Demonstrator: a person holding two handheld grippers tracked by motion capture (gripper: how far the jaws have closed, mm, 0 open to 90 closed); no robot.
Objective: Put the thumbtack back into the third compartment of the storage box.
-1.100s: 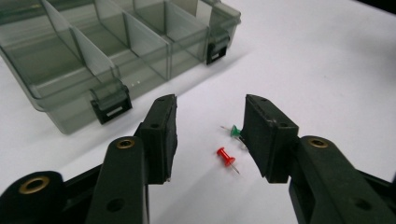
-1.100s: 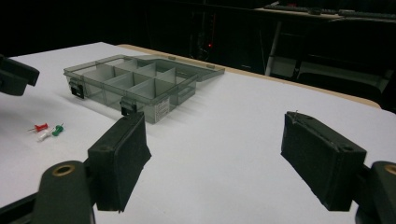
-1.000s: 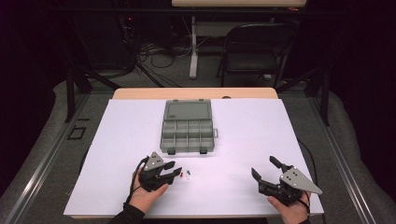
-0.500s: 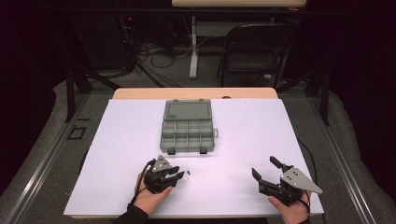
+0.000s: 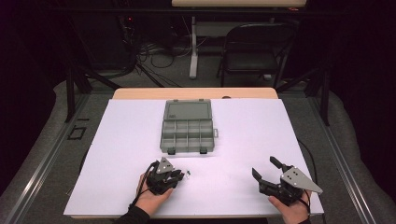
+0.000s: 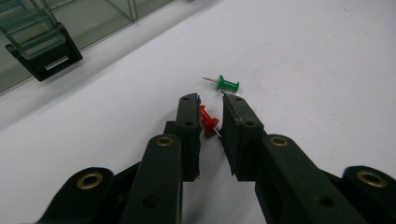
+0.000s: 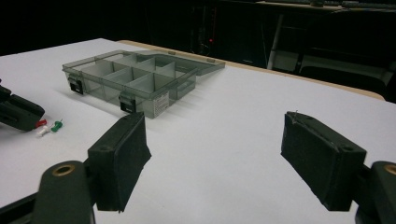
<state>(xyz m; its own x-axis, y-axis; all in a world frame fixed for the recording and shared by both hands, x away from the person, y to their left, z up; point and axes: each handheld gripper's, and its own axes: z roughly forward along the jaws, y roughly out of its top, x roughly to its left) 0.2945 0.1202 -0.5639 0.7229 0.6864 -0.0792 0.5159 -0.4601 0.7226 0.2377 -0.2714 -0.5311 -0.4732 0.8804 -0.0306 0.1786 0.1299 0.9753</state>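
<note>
Red pushpin (image 6: 208, 122) betw. left gripper (image 6: 210, 108) jaws, narrowly apart, maybe touching; right gripper (image 7: 215, 135) jaws wide.

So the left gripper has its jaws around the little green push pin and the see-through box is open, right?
Not quite. In the left gripper view, the left gripper has its jaws around the little red plastic push pin, not the green one. The little green plastic push pin lies just beyond the jaw tips on the white table cover. The see-through grey plastic compartment box is open, as you said.
</note>
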